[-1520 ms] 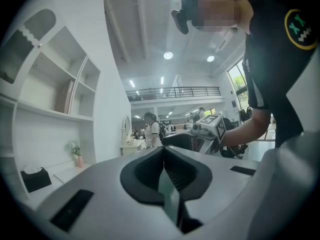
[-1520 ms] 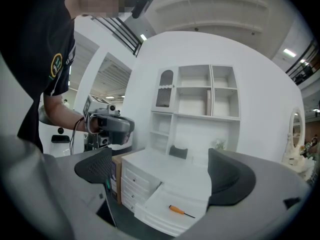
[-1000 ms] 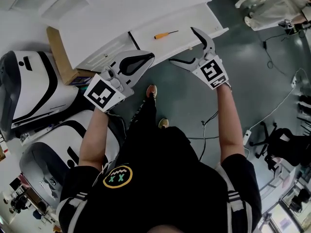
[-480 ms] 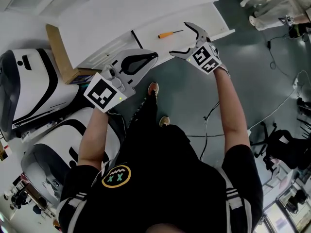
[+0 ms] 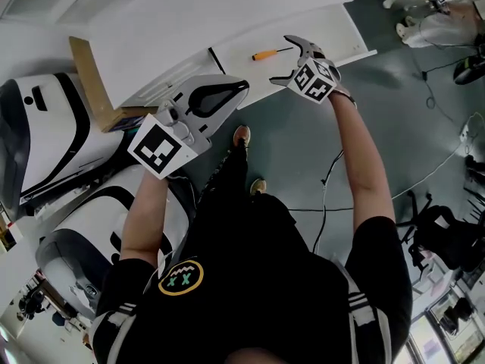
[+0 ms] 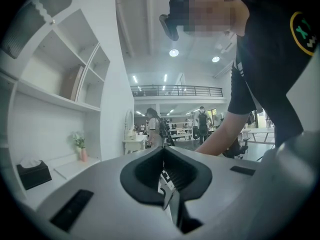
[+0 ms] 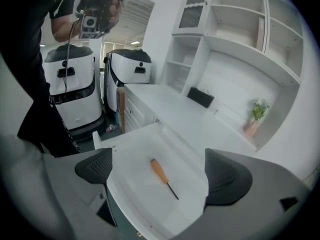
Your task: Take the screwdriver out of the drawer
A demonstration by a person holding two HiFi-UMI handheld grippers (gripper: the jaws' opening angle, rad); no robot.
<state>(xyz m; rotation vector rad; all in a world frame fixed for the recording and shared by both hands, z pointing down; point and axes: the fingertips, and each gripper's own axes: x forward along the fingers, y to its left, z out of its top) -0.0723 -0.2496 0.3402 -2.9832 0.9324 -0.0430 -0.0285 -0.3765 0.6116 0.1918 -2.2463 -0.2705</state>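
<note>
At upper centre the drawer (image 7: 135, 149) is open; our right gripper (image 5: 284, 61), jaws wide apart, hovers over the untouched screwdriver (image 7: 160, 172); our left gripper (image 5: 239, 88) is closed and empty.

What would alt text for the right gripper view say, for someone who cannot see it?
The right claw, open and empty, hovers over an open white drawer where an orange-handled screwdriver lies untouched. Behind stand a white desk, wall shelves and a small potted plant.

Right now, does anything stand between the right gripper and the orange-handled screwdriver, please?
Nothing visible does: the orange-handled screwdriver lies alone in the open white drawer, directly ahead of the open right gripper.
</note>
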